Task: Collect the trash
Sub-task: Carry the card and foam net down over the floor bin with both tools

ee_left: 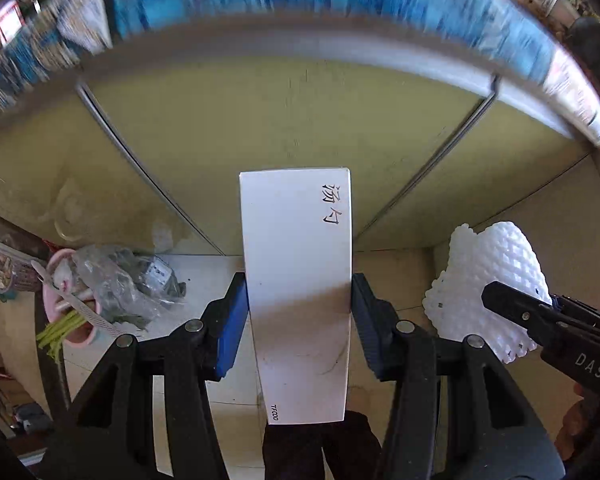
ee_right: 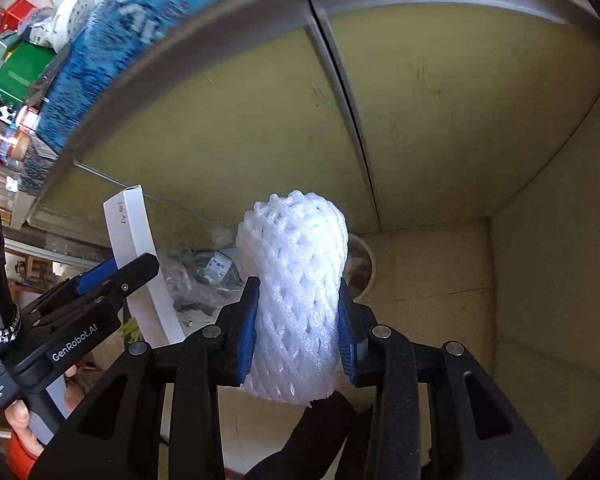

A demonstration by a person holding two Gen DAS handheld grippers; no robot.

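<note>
Yellow-green cabinet doors (ee_left: pixel 260 128) fill the background beneath a grey bench edge (ee_left: pixel 300 46), with tiled floor below. The left gripper (ee_left: pixel 300 320) is clamped across a white carton (ee_left: pixel 298 280), held upright; the right gripper (ee_right: pixel 298 328) squeezes a white foam net sleeve (ee_right: pixel 296 292). Low to the left sits a pink bin (ee_left: pixel 66 312) holding clear plastic wrap (ee_left: pixel 116 284). Judging by this, both pieces should travel there: keep pressure steady, lower each over the rim, and release the springy foam only once it is inside.
</note>
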